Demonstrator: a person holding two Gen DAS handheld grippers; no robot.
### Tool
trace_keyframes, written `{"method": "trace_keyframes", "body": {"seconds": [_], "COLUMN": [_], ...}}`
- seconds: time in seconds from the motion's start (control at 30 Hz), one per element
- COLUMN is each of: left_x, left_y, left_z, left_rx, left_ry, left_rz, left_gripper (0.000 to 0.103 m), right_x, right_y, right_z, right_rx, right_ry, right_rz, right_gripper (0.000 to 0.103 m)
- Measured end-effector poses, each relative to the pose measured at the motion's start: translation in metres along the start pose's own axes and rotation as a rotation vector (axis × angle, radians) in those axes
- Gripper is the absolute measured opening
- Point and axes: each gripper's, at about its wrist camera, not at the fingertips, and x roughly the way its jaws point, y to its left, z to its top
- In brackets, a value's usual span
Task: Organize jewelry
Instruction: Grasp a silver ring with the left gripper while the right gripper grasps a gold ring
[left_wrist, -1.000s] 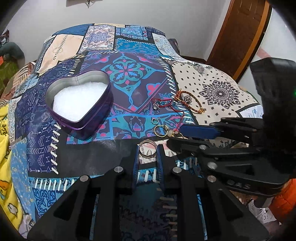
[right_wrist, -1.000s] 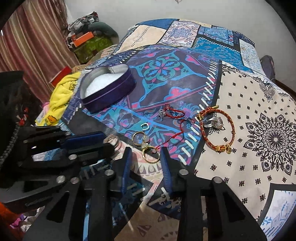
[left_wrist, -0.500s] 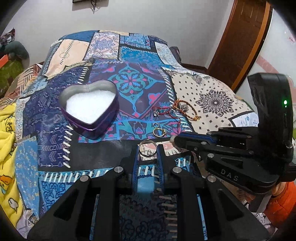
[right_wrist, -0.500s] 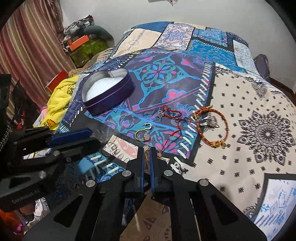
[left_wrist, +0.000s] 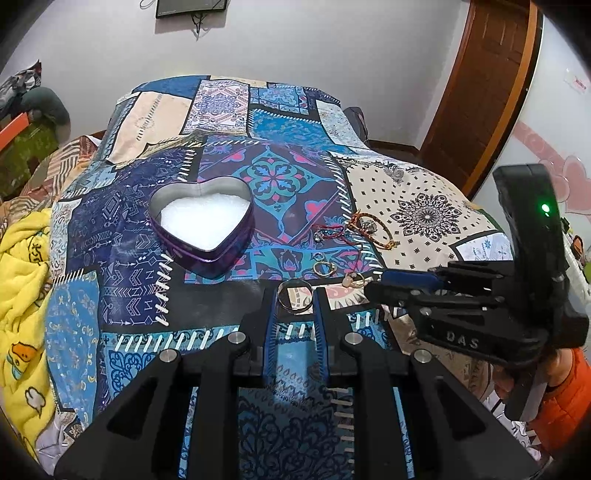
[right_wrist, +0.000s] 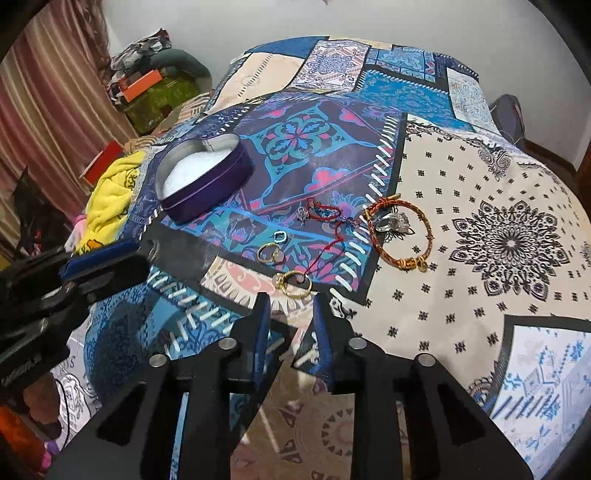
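I am in a bedroom of a home. Before me is a bed (left_wrist: 155, 295) with a patchwork cover, a yellow blanket (left_wrist: 22, 266) beside it, a wooden door (left_wrist: 484, 85), striped curtains (right_wrist: 48, 103) and piled clothes (right_wrist: 147, 59) in the corner.

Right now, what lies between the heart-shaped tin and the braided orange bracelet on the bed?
A red cord bracelet with a silver charm lies between the heart-shaped tin and the braided orange bracelet, clearest in the right wrist view.
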Motion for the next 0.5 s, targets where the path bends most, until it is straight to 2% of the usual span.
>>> {"method": "trace_keyframes", "body": {"seconds": [0.17,0.3,0.5], "left_x": [0.002,0.005,0.011], "left_y": [0.007,0.012,0.018], "left_z": [-0.002,-0.002,-0.004], "left_rx": [-0.017,-0.030,-0.040], "left_ry": [0.006,0.009,0.021], "left_rz": [0.004,0.007,0.011], "left_gripper": [0.018,0.018,0.018], "right_x": [0.015,0.016,0.018], "right_y": [0.003,0.010,0.015], "right_z": [0.004,0.002,0.000], "right_rx": [-0.002,-0.019,-0.048], "right_ry": [0.033,0.021,-0.015], "right_rz": [-0.005,-0.010,-0.040], "right_gripper": [0.023,0.037,0.037]}}
